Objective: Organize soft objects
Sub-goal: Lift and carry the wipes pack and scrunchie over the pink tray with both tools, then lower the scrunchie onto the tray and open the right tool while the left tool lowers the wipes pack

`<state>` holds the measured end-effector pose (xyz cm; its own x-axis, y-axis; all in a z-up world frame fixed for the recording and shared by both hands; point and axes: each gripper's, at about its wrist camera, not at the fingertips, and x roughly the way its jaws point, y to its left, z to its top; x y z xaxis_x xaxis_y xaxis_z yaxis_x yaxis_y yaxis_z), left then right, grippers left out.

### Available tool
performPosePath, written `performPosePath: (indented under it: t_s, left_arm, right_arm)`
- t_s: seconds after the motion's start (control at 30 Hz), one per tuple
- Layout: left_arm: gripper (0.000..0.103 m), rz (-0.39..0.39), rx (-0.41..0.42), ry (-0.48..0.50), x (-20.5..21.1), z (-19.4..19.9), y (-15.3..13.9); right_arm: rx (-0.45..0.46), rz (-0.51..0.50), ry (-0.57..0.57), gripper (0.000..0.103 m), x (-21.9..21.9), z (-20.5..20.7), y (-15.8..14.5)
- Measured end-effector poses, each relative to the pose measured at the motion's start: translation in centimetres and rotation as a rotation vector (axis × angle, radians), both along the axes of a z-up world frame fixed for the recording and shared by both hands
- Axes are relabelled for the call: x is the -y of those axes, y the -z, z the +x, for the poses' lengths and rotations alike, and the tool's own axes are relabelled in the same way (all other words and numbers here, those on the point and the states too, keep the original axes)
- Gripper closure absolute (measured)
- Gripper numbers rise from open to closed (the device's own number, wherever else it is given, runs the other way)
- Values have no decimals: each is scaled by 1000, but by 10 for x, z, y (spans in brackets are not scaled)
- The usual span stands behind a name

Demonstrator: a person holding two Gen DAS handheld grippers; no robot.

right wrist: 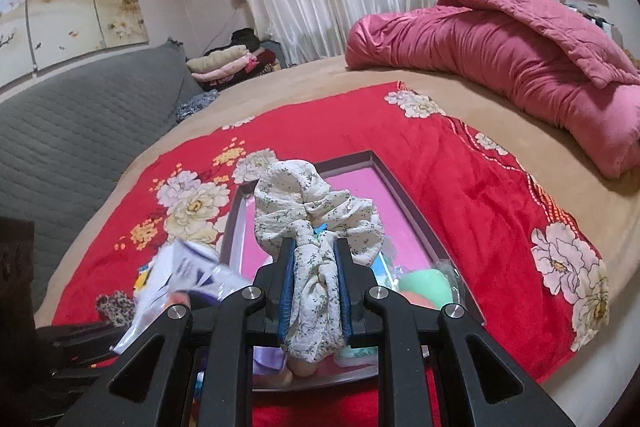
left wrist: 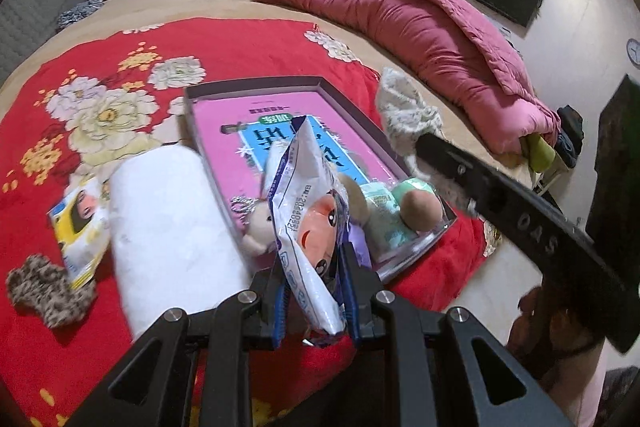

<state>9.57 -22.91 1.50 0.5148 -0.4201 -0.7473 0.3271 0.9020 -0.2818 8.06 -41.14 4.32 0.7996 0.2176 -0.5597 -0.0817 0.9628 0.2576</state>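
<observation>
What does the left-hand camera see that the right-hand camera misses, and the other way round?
Only the left wrist view shows the white roll, the plush toy and the left gripper shut on a cartoon-face packet. Only the right wrist view shows the grey sofa and wall painting. Both show the tray, the pink quilt, and the floral scrunchie in the right gripper.

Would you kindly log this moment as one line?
left gripper: shut on wipes pack | right gripper: shut on floral scrunchie | both above tray | stuffed toy in tray
</observation>
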Motion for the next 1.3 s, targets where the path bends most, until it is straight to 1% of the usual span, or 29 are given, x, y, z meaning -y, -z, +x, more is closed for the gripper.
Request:
performPosePath:
  t_s: [0.2, 0.27, 0.47, 0.9, 1.07, 1.1, 1.2, 1.3]
  left_arm:
    - [80, -15, -29, 0, 9, 22, 8]
    - [80, -35, -49, -7, 8, 30, 12]
    - [80, -57, -76, -15, 9, 47, 20]
    - [80, -58, -90, -2, 12, 52, 26]
    - [80, -57, -88, 0, 12, 51, 26]
    - [80, -60, -89, -1, 11, 51, 26]
    - [80, -57, -87, -1, 11, 51, 26]
    - [80, -58, -89, 1, 10, 51, 26]
  right_arm:
    - [-27, -13, 2, 83, 1, 6, 12]
    - [-30, -19, 2, 83, 1, 7, 15]
    - [-35, -51, 4, 83, -1, 10, 21]
    - [-115, -95, -7, 81, -11, 28, 45]
    - [-118, -120, -16, 77, -16, 31, 49]
    - [-124, -113, -17, 75, -15, 32, 51]
    - [-131, -106, -17, 74, -14, 32, 53]
    - [-112, -125, -6, 72, -15, 30, 49]
